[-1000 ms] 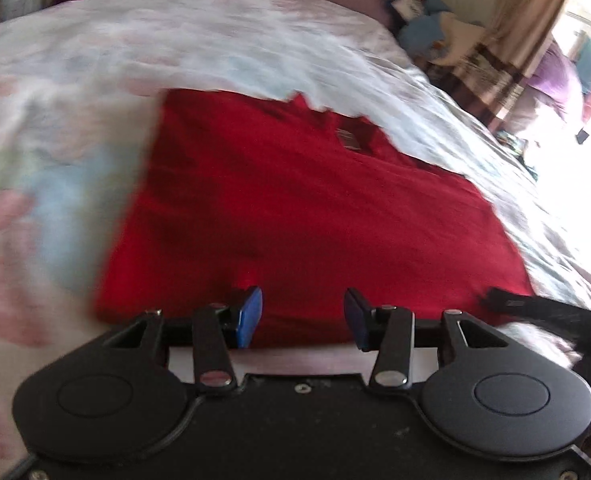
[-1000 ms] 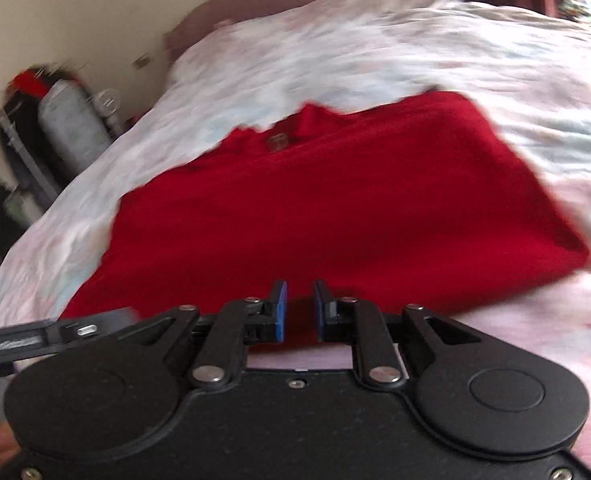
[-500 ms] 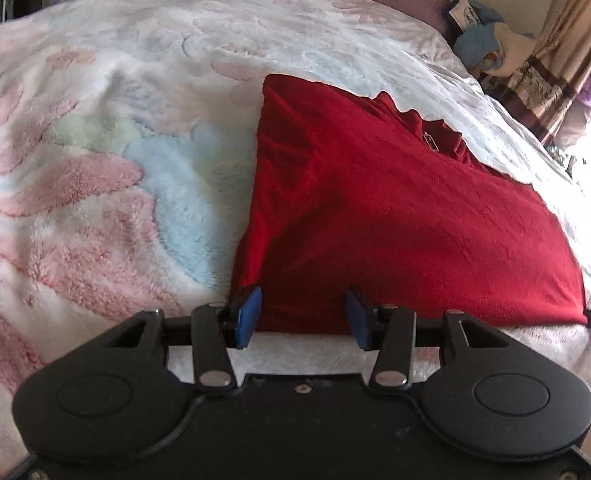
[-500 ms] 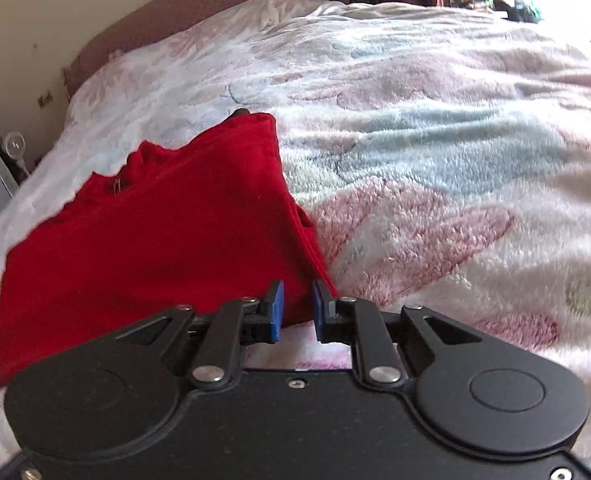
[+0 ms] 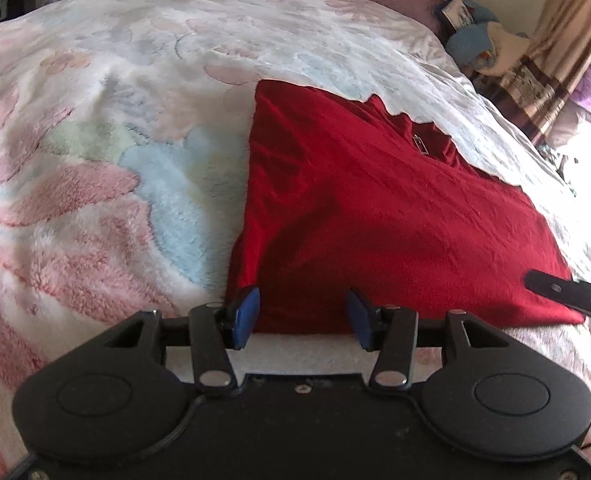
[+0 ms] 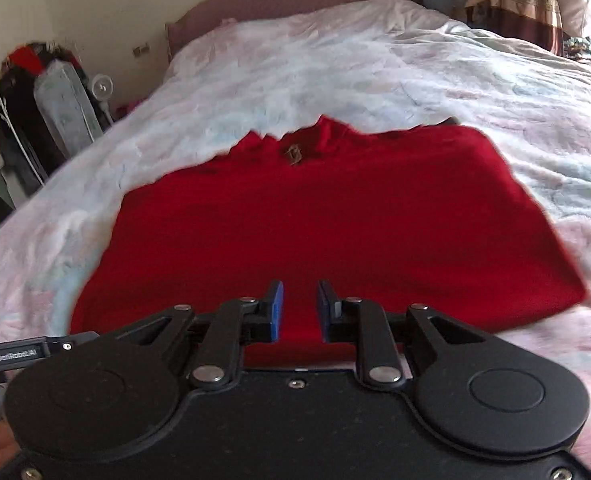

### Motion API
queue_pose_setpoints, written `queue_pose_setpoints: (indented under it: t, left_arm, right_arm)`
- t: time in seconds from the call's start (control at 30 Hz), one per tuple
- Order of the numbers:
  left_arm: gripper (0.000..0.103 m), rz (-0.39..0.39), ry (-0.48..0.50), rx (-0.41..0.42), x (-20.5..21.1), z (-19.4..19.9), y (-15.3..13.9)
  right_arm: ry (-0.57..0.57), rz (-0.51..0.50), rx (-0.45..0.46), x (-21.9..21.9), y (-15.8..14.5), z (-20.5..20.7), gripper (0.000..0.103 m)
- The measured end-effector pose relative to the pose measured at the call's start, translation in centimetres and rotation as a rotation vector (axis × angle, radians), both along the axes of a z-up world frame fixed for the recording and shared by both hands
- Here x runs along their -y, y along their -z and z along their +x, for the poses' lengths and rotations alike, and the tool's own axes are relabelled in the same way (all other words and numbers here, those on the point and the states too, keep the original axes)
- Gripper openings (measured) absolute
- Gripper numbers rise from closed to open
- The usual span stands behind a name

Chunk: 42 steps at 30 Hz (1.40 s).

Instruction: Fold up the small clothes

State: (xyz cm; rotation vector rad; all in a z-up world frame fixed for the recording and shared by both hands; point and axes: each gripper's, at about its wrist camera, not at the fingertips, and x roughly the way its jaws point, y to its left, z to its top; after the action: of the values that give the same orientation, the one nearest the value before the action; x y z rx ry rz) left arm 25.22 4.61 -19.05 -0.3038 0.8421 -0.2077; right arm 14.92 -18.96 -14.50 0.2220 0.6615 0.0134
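Note:
A red shirt lies flat on the bed, folded to a rectangle, collar and label at the far edge; it also shows in the right wrist view. My left gripper is open and empty at the shirt's near left corner, the near hem between its blue pads. My right gripper is open with a narrow gap, empty, over the middle of the near hem. The right gripper's tip shows at the right edge of the left wrist view.
A fluffy floral blanket covers the bed all around the shirt. Pillows and soft toys sit at the head. Curtains hang at the far right. A clothes rack and fan stand left of the bed.
My right gripper has swung left from the shirt's right corner to the middle of the near hem and opened a little. My left gripper has stayed at the left corner.

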Motion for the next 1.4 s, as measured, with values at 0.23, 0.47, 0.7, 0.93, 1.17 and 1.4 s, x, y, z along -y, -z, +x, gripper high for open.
queue_pose_setpoints:
  t: [0.23, 0.47, 0.7, 0.93, 1.17, 1.4]
  left_arm:
    - [0.05, -0.019, -0.04, 0.05, -0.2, -1.9, -1.3]
    - [0.05, -0.121, -0.103, 0.02, 0.4, -4.5, -0.2]
    - [0.053, -0.229, -0.275, 0.027, 0.3, -2.9, 1.4]
    - [0.054, -0.408, -0.415, 0.046, -0.8, -0.8, 2.9]
    - [0.049, -0.396, -0.421, 0.025, -1.0, 1.3, 2.6]
    - [0.013, -0.322, -0.41, 0.021, -1.2, 0.5, 2.6]
  right_arm:
    - [0.043, -0.076, -0.072, -2.0, 2.2, 0.5, 0.018]
    - [0.033, -0.077, -0.067, -2.1, 3.1, -0.5, 0.018]
    - [0.029, -0.057, -0.076, -1.9, 3.1, -0.3, 0.018]
    - [0.029, -0.075, -0.087, -2.2, 3.1, 0.0, 0.018]
    - [0.036, -0.081, -0.089, -2.4, 3.2, 0.1, 0.018]
    - [0.032, -0.104, -0.082, -2.6, 3.3, 0.0, 0.018]
